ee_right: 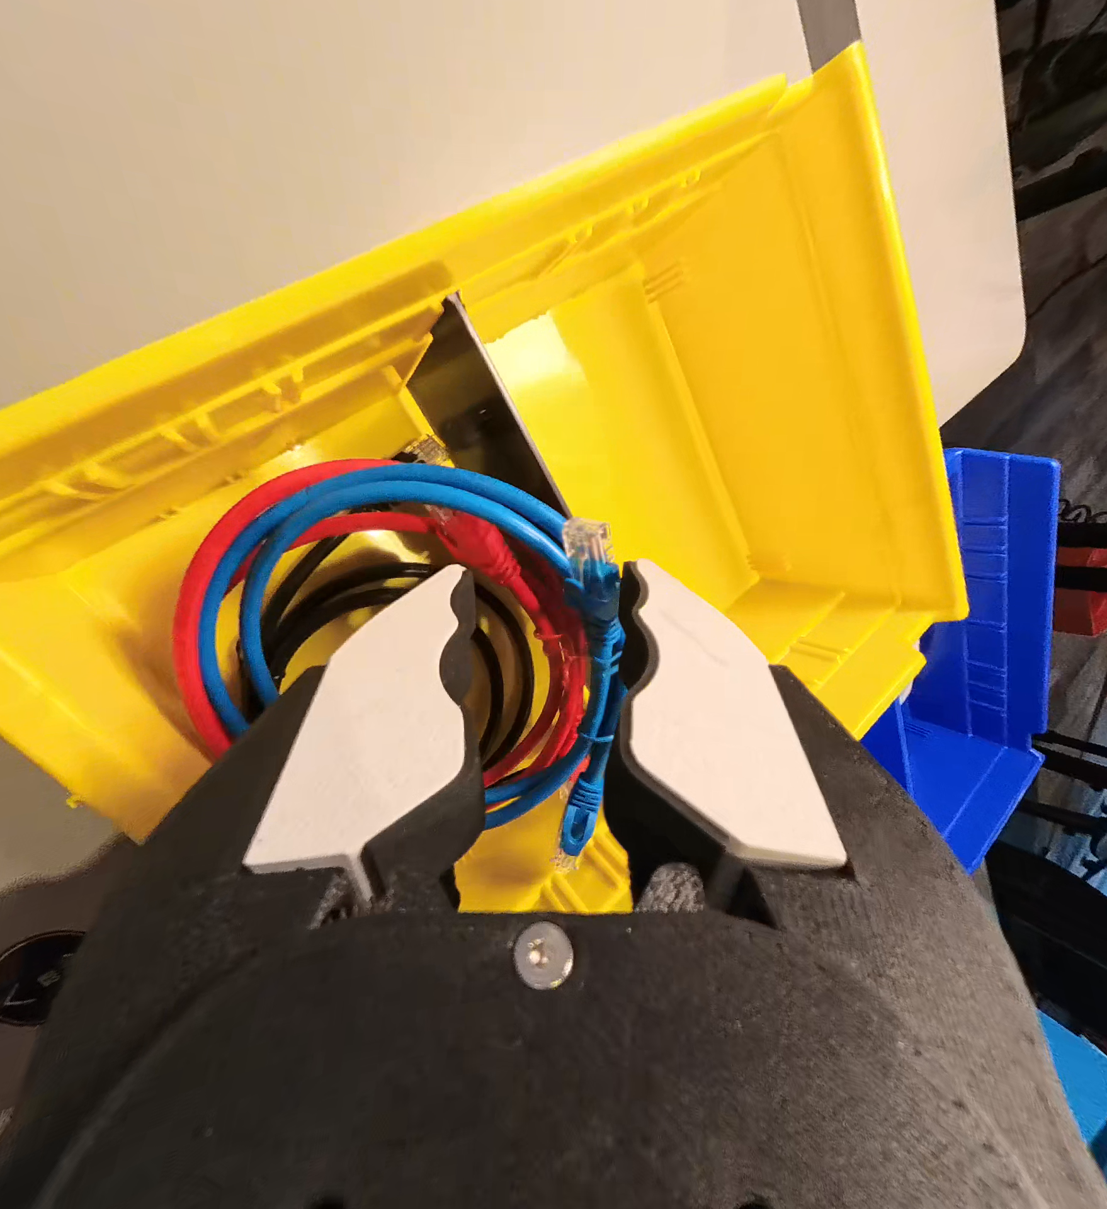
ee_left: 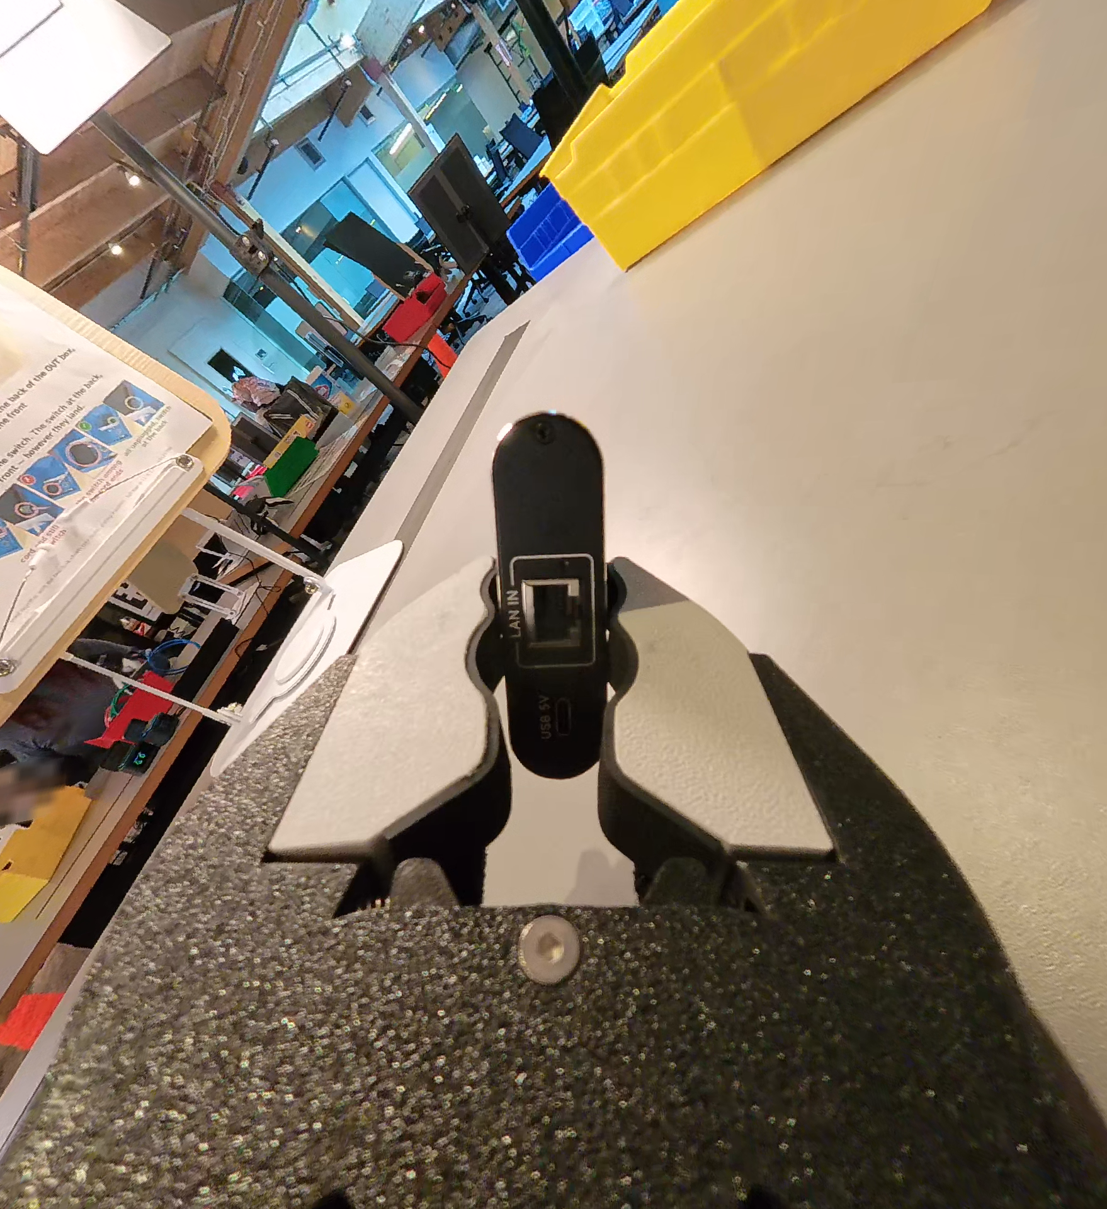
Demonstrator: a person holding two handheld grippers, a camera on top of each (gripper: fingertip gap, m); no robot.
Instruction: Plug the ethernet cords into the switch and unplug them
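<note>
My left tongs (ee_left: 549, 661) are clamped on the black switch (ee_left: 547, 589), held end-on with its empty network socket (ee_left: 554, 618) facing me, presumably so a plug can go straight in. It hangs above the pale table (ee_left: 897, 523). A yellow bin (ee_left: 734, 118) sits well beyond, a blue bin (ee_left: 547, 232) just past it.

My right tongs (ee_right: 547, 628) stand apart over the yellow bin (ee_right: 767, 392), gripping nothing. The blue cord (ee_right: 593, 608) lies against the right finger (ee_right: 688, 667), its clear plug (ee_right: 585, 533) pointing up. Coiled behind are the red cord (ee_right: 211, 589) and black cords (ee_right: 315, 608). I judge that this plug is the next pick.
</note>
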